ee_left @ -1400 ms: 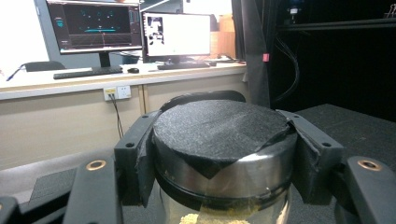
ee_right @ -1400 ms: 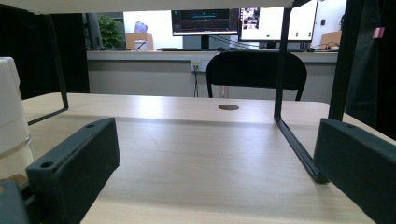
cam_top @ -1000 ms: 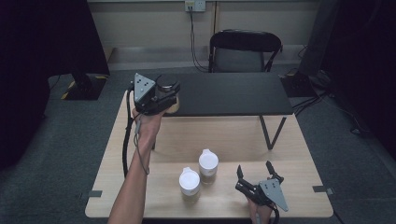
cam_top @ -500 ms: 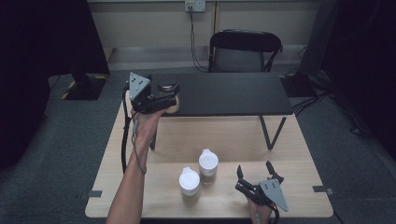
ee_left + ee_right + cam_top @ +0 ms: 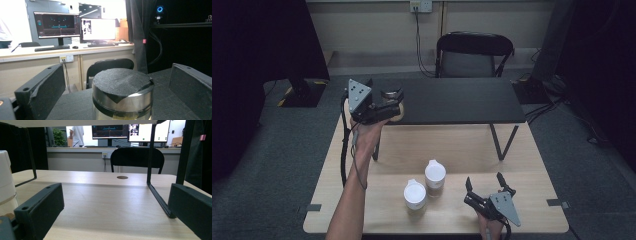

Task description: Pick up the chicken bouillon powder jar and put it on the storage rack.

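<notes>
1. High view: left gripper is held up at the near left corner of the black shelf, which stands on thin metal legs on the wooden table. A metal canister with a dark top stands on that corner, at the gripper's tips. The jaws have just been opening. Right gripper rests low at the near right of the table with its jaws spread and nothing between them. Two white-lidded cups stand just beside each other at the table's near middle, well apart from the canister.

2. Left gripper view: the canister stands upright on the shelf between the two wide black jaws, with a clear gap on each side; neither pad touches it. The step in hand is judged to be releasing the canister onto the shelf. To do it well, keep the jaws fully spread and draw the gripper straight back along its own line, so that neither pad clips the canister. No writing can be read on the canister; the text on the monitors behind is too small to make out.

3. Right gripper view: both jaws stand wide over bare tabletop. One white cup shows at the left edge. No label is legible.
</notes>
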{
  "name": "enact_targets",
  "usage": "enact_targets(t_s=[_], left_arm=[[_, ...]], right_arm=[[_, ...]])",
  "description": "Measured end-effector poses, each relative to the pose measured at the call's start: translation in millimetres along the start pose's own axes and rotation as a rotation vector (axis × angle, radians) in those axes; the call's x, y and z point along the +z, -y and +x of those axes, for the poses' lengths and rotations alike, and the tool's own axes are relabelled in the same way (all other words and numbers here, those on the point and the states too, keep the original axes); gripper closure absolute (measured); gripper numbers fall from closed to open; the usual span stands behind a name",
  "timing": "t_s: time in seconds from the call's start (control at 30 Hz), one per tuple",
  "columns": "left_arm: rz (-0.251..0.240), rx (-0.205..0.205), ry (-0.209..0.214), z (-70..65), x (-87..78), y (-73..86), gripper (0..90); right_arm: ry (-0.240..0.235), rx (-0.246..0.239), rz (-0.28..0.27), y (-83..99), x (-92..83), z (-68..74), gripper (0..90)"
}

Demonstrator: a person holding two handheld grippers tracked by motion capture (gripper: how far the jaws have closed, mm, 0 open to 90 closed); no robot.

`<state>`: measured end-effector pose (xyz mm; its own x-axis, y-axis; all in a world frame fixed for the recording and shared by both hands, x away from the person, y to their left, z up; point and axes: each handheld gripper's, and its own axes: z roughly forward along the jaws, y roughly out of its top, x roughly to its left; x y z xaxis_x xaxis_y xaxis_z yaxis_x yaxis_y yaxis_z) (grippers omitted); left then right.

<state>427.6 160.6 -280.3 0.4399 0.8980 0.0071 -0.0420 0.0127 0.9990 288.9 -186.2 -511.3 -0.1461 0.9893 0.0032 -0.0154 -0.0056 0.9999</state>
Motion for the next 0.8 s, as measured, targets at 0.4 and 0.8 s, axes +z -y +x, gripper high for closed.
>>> enact_targets(t_s=[0.4, 0.8], left_arm=[[-0.001, 0.026, -0.034, -0.5, -6.1, 2.6, 0.0], [-0.014, 0.031, -0.027, -4.9, -16.5, 2.2, 0.0]], right_arm=[[0.004, -0.001, 0.0, 0.0, 0.1, 0.2, 0.0], [0.003, 0.0, 0.0, 0.0, 0.0, 0.1, 0.0]])
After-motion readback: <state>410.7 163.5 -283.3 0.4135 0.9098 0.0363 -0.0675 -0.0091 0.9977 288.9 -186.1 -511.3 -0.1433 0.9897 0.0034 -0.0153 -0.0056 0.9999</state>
